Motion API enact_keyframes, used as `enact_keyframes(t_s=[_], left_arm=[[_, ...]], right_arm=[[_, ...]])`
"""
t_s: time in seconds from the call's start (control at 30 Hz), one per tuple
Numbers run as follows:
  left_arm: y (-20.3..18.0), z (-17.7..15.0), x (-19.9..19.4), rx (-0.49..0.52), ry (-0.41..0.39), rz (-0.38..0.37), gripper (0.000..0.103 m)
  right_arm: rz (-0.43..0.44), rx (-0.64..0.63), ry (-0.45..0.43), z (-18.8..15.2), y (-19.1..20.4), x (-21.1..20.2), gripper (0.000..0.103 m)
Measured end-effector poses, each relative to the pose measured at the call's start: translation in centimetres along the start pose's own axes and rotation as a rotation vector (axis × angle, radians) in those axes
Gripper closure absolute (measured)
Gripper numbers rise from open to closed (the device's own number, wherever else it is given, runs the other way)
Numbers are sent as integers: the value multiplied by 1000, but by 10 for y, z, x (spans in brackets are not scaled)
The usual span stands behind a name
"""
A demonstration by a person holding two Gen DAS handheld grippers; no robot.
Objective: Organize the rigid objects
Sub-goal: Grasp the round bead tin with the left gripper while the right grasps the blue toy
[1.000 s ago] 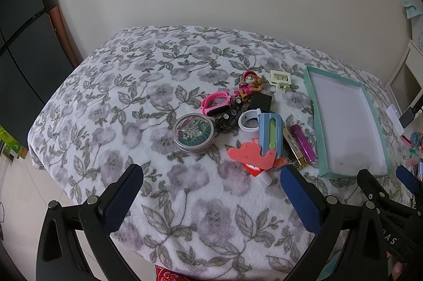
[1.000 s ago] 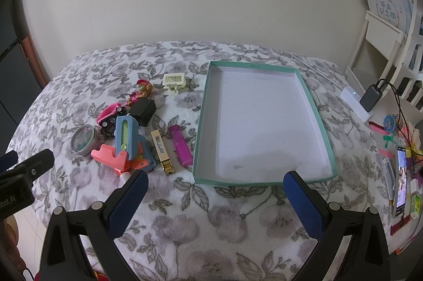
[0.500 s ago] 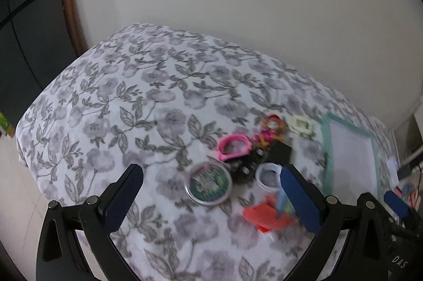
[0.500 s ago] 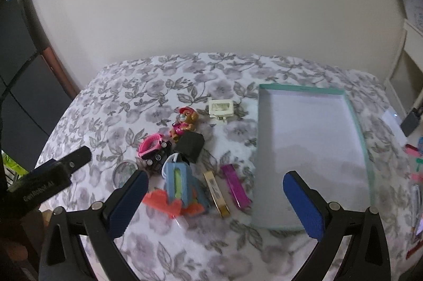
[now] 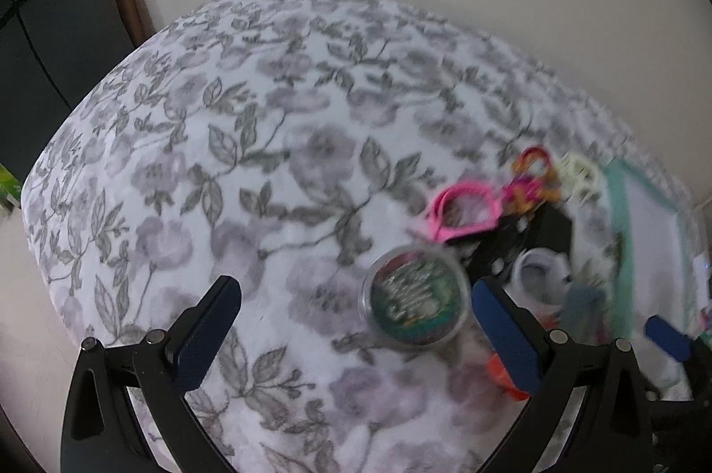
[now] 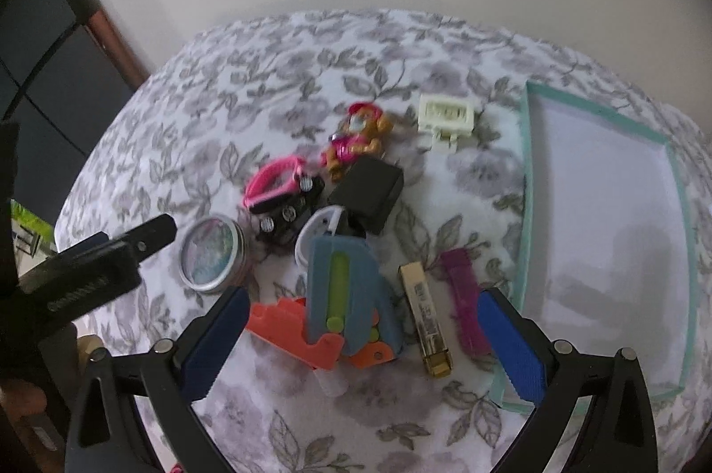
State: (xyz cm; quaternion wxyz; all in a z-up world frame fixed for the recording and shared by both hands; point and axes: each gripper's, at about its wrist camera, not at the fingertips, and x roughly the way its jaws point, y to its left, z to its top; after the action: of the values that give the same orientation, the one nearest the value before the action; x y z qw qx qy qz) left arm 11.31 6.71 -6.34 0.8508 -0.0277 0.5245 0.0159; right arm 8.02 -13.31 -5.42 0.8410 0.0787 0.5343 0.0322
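Here, both grippers hover above the floral cloth point(image 6: 276, 81), neither holding anything

Right gripper point(image 6: 360, 344): jaws spread wide. Between its fingers lie a blue-grey slider piece point(image 6: 342, 286) on top of an orange plastic piece point(image 6: 289, 330), a gold bar point(image 6: 427, 321) and a magenta bar point(image 6: 463, 304). Beyond them: a black block point(image 6: 369, 192), a toy figure point(image 6: 356, 143), a pink band point(image 6: 273, 181), a cream clip point(image 6: 447, 115). The round tin point(image 6: 213, 255) sits ahead-left; the teal-rimmed tray point(image 6: 527, 179) ahead-right, white inside

Left gripper point(image 5: 356, 330): jaws wide too, view blurred. Tin just inside its right finger; the rest of the cluster and the tray lie further right
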Motion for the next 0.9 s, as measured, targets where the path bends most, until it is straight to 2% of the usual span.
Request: enact_keyframes(t_s=[0.23, 0.43, 0.73, 0.8, 0.9], left_arm=[[4, -15, 18, -9, 49, -3, 0], [11, -22, 20, -33, 58, -10, 0], [23, -18, 29, -92, 87, -36, 0], [24, -17, 32, -111, 102, -45, 0], [24, -16, 34, -122, 107, -63, 0]], right_arm=[[39, -41, 44, -13, 6, 12, 0], [27, -103, 92, -21, 23, 27, 0], [-72, -168, 116, -20, 37, 48, 0], [-71, -160, 99, -16, 36, 47, 2], [-70, -154, 72, -11, 35, 43, 14]])
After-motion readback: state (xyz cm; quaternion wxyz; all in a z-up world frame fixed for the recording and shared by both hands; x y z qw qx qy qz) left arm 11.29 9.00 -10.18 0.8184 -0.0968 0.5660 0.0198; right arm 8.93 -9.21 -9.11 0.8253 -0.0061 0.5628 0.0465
